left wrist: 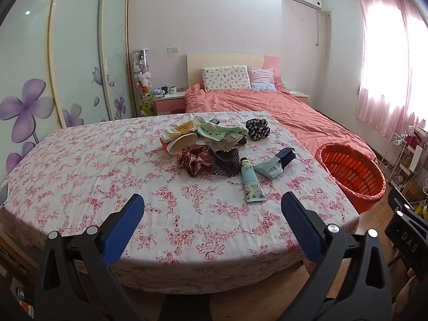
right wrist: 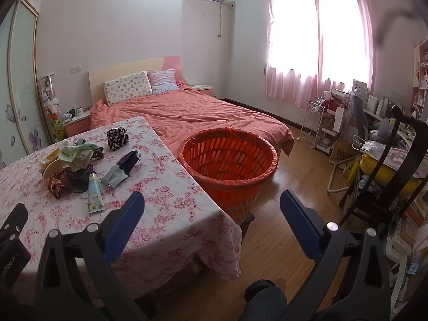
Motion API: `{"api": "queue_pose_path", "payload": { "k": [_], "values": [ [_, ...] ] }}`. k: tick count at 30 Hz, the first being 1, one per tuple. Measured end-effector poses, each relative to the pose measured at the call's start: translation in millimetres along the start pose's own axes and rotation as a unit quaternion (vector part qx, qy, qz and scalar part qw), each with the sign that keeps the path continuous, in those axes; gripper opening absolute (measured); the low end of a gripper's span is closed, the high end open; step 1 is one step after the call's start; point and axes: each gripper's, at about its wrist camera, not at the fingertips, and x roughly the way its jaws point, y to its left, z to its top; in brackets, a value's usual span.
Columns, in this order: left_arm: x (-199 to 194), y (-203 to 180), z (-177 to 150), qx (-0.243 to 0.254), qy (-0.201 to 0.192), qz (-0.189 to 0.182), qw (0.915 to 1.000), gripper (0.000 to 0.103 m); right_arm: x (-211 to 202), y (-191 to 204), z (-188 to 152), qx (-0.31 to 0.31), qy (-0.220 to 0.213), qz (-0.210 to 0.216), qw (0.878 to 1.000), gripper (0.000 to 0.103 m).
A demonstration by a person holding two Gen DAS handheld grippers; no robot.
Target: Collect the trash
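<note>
- While the left gripper (left wrist: 212, 214) hangs wide open and empty over the table's (left wrist: 80, 160) near edge, the trash pile (left wrist: 211, 144) sits mid-table.
- Beside the table's right edge stands the orange basket (right wrist: 227, 157).
- The right gripper (right wrist: 212, 212), spread, holding nothing, straddles that corner above bare floor (right wrist: 281, 227).

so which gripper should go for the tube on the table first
Probably the left. The left gripper is open and faces the table, with the tube just ahead of it. The right gripper, also open, points past the table corner toward the orange basket.
</note>
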Motion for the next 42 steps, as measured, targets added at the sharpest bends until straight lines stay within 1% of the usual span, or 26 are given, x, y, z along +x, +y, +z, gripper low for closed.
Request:
{"api": "queue_pose_path", "payload": {
  "k": [42],
  "values": [
    [0.1, 0.3, 0.0, -0.003, 0.002, -0.001, 1.0000, 0.101, 3.2, 2.6, 1.1, -0.001, 0.000, -0.001, 1.000, 0.099]
  ]
}}
